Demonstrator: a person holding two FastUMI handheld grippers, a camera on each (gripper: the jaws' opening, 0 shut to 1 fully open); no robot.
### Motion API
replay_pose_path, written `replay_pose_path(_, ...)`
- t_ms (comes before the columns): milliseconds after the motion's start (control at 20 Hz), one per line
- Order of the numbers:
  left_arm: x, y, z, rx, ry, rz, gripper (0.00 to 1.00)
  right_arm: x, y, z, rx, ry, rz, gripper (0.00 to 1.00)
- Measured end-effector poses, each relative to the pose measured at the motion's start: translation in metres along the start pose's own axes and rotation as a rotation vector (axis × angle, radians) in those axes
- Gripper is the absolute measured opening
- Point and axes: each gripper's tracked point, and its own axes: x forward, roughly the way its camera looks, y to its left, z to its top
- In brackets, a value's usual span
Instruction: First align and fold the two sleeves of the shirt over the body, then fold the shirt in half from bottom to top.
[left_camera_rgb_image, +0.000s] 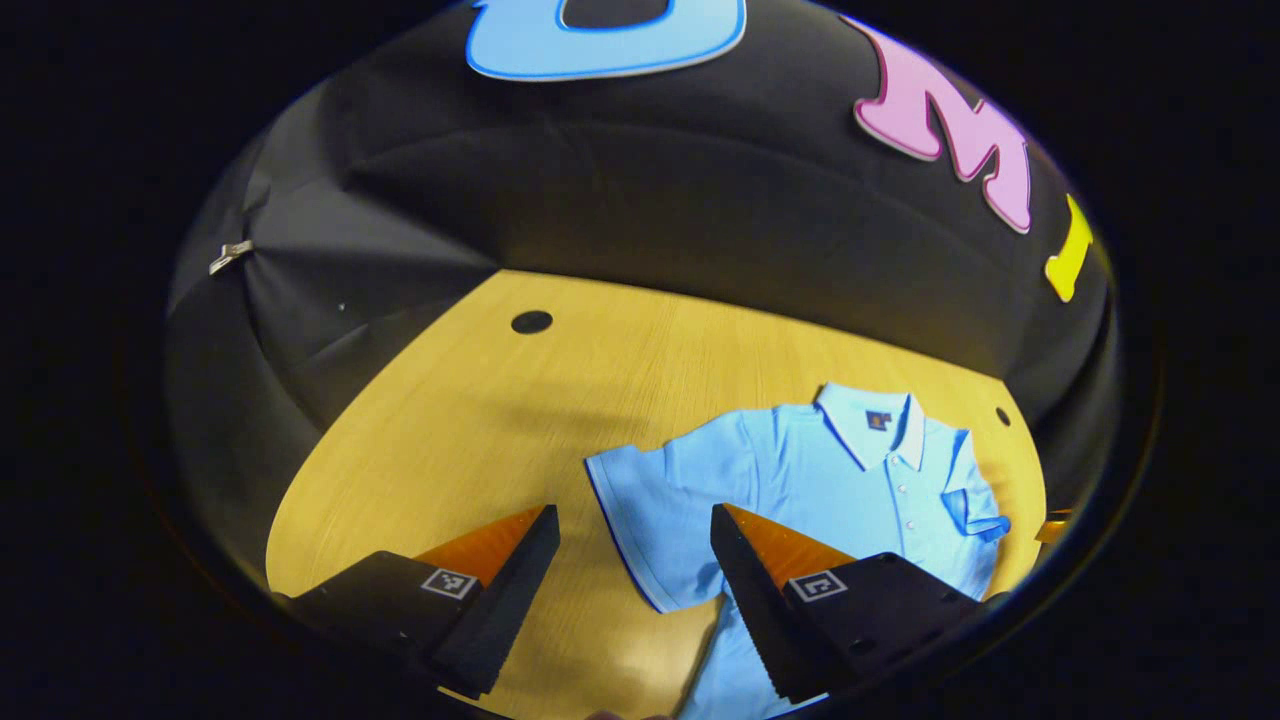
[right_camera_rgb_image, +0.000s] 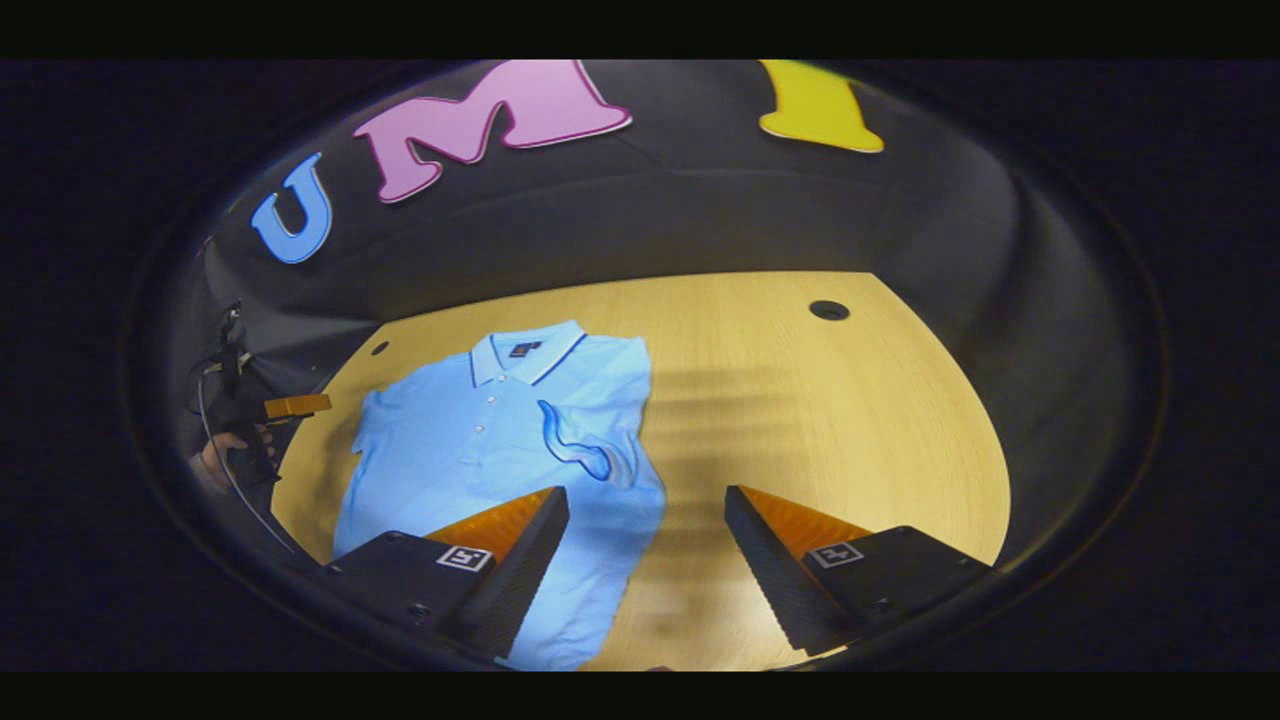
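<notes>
On the wooden table (left_camera_rgb_image: 480, 420), the shirt (left_camera_rgb_image: 800, 480) has one sleeve (right_camera_rgb_image: 575, 450) folded over; your left gripper (left_camera_rgb_image: 635, 560) and right gripper (right_camera_rgb_image: 647, 540) hover spread and empty, so the flat sleeve (left_camera_rgb_image: 650, 510) likely comes next.

Bright overhead light on the table (right_camera_rgb_image: 800, 400) — edges bowed, perhaps slightly soft.

Two fisheye cameras ride above a wooden table (left_camera_rgb_image: 480, 420), each looking forward and down between its own fingers toward the booth wall. Both share the pale blue shirt (left_camera_rgb_image: 800, 480), lying right in the left gripper view, left in the right gripper view.
</notes>
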Motion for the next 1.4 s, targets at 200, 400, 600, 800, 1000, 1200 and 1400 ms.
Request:
replay_pose_path(200,0.039,0.001,-0.014,-0.047,0.096,0.006,0.97,-0.012,-0.023,-0.012,0.053,-0.005,-0.052,0.98)
replay_pose_path(400,0.06,0.002,-0.02,-0.005,0.123,0.029,0.98,-0.021,-0.036,-0.026,0.079,0.009,-0.08,0.98)
replay_pose_path(600,0.07,-0.002,-0.018,0.067,0.111,0.052,0.99,-0.025,-0.037,-0.032,0.095,0.015,-0.089,0.98)
replay_pose_path(800,0.073,-0.027,-0.016,0.146,0.13,-0.014,0.33,-0.022,-0.032,-0.031,0.1,0.013,-0.077,0.98)
replay_pose_path(1000,0.073,-0.03,-0.013,0.109,0.132,-0.048,0.07,-0.023,-0.029,-0.028,0.117,0.003,-0.07,0.98)
replay_pose_path(1200,0.065,-0.039,-0.009,0.096,0.14,-0.064,0.06,-0.023,-0.034,-0.03,0.113,0.001,-0.081,0.98)
replay_pose_path(1400,0.051,-0.07,0.01,0.162,0.09,-0.116,0.06,-0.022,-0.03,-0.027,0.126,-0.007,-0.064,0.98)
